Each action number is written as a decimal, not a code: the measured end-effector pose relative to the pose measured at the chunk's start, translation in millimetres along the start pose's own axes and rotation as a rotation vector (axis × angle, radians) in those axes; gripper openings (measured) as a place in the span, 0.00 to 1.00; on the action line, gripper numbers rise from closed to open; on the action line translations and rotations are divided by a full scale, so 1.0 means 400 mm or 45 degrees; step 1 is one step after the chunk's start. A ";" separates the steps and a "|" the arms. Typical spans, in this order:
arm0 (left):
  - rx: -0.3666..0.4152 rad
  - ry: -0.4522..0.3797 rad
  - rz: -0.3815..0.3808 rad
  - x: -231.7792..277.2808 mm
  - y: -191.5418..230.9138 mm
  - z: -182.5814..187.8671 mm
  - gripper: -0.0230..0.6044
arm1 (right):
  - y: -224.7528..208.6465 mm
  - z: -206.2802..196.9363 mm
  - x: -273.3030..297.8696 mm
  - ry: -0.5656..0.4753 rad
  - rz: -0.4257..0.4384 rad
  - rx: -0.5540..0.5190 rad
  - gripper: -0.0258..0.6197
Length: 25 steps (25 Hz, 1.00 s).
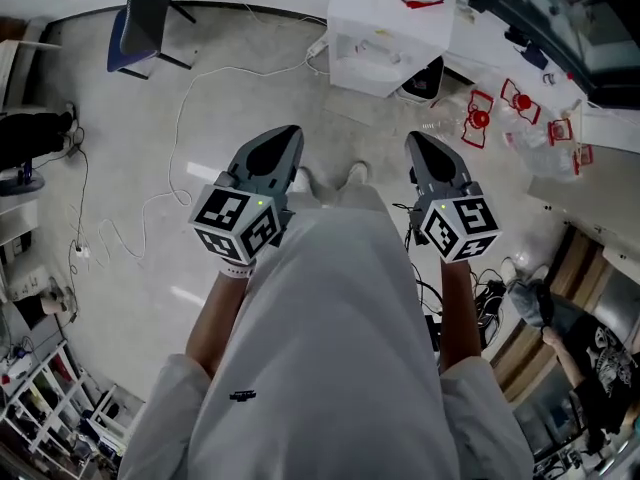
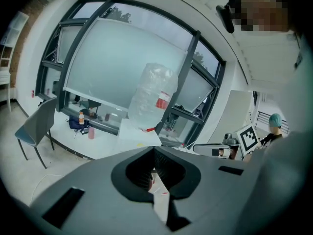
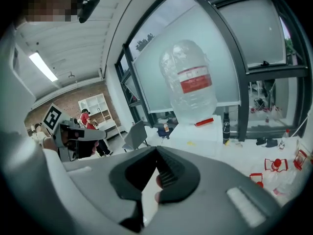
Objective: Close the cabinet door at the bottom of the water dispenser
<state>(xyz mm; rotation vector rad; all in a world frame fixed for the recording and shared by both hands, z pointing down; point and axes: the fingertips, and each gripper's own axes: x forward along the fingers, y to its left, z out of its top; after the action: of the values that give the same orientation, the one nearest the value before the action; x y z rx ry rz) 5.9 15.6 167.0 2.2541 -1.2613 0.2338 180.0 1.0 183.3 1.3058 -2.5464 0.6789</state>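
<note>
White box of the water dispenser (image 1: 385, 38) sits at the top of the head view, well ahead of the person's feet, seen from above so its front is close to edge-on; the cabinet door at its bottom isn't readable here. There's a dark shape (image 1: 425, 80) at its foot, can't tell if that's the door swung out. The left gripper (image 1: 285, 136) and right gripper (image 1: 418, 146) are held side by side in front of the body, both aimed toward the dispenser and well apart from it, so this reads as an approach pose with nothing reached. A loose cable (image 1: 178, 128) lies on the grey floor (image 1: 120, 158) off to the left, clear of the path. Left gripper view: the jaws meet at the tips with nothing between them; the dispenser (image 2: 137, 131) and its clear bottle (image 2: 154, 94) are ahead above the jaw line, the lower part is hidden behind the gripper's own body, so no door is visible. Right gripper view: same story, jaws together and empty, bottle (image 3: 188, 77) on the dispenser (image 3: 198, 131) ahead, bottom again hidden. My read is that closed tips suit a push on a door panel, since no grip is needed, and that both hands have to get lower and closer first
</note>
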 end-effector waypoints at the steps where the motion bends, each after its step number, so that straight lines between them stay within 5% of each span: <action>1: 0.018 -0.006 -0.004 0.000 -0.008 0.003 0.04 | 0.008 0.013 -0.008 -0.015 0.001 -0.028 0.05; 15: 0.096 -0.121 -0.064 -0.008 -0.088 0.073 0.04 | 0.053 0.147 -0.105 -0.311 -0.094 -0.221 0.06; 25: 0.142 -0.124 -0.067 -0.018 -0.100 0.094 0.04 | 0.068 0.182 -0.082 -0.327 -0.040 -0.213 0.06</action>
<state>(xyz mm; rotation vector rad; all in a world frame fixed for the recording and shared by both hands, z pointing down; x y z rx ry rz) 31.1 17.5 117.6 2.4168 -1.2650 0.1808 179.6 3.0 99.0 1.4529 -2.7029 0.3003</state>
